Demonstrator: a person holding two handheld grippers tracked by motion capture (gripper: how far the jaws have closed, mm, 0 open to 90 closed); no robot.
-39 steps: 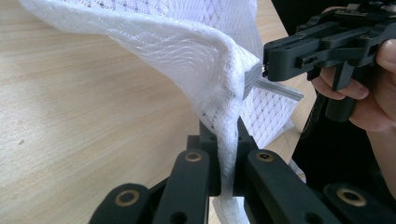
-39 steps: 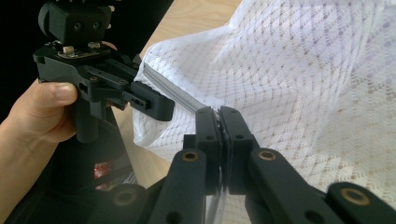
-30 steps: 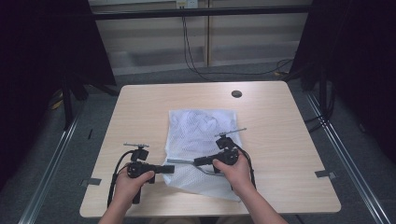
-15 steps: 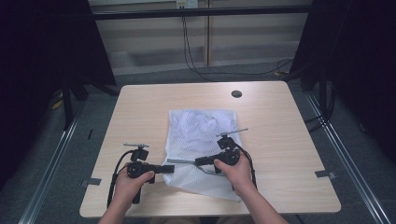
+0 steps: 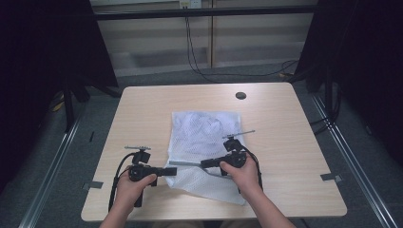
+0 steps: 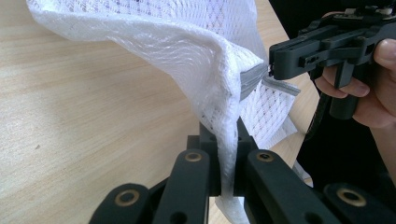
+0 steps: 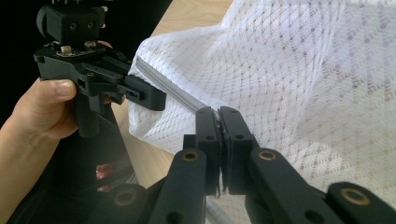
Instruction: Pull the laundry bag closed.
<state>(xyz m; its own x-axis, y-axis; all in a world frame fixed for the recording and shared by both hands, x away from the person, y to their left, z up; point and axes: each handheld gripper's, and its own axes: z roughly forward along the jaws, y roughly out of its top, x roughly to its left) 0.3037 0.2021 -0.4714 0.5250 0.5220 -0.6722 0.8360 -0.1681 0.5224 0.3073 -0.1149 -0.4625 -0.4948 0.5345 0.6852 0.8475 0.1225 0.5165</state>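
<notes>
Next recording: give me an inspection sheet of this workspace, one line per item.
Surface: light wooden table, bare apart from the job's thing and a small dark round disc near the far edge.
Job's things: white mesh bag with a grey zipper, lying mid-table, its near edge lifted.
Clutter: nothing seen.
Grippers: left hand-held gripper shut on the mesh at the bag's corner; right hand-held gripper shut at the zipper, apparently on its pull.
Cables: a black cable trails from the left gripper; more hang at the far wall.
Surroundings: dark curtains at both sides, grey floor.
</notes>
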